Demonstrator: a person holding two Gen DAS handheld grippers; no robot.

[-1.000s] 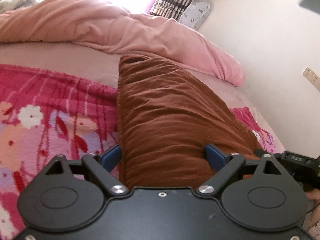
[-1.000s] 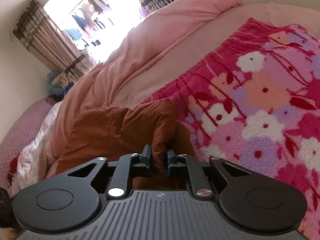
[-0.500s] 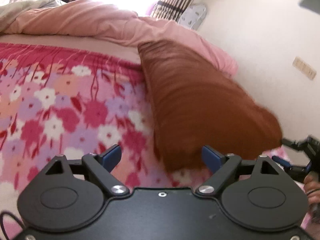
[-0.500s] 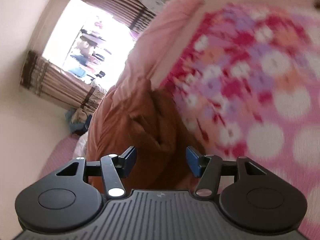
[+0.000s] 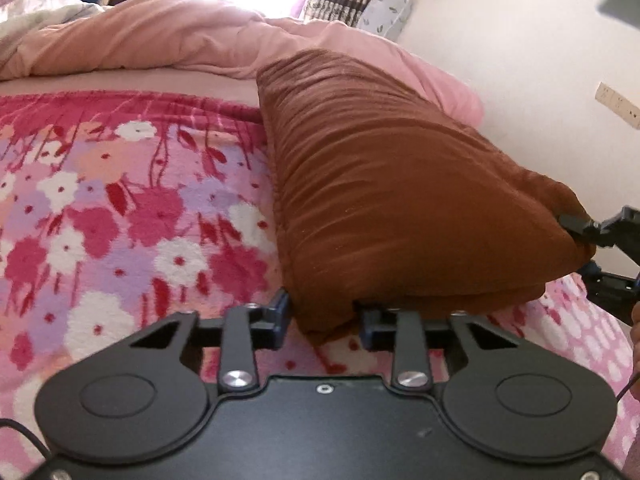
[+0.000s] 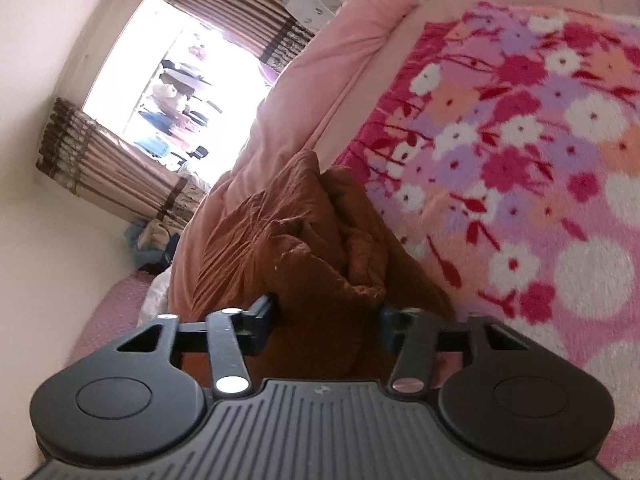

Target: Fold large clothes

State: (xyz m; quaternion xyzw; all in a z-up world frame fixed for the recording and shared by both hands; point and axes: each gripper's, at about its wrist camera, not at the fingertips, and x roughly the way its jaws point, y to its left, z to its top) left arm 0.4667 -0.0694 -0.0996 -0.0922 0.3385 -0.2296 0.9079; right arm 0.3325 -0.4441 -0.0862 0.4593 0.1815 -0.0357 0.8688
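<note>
Brown garment on the bed, long axis running ahead of both tongs: left tongs closing on its near corner, right tongs closing on the bunched opposite corner.

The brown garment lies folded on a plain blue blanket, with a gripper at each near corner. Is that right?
Not quite: the brown garment lies on a pink floral blanket, as the left wrist view shows. The left gripper and right gripper do close on its corners.
</note>
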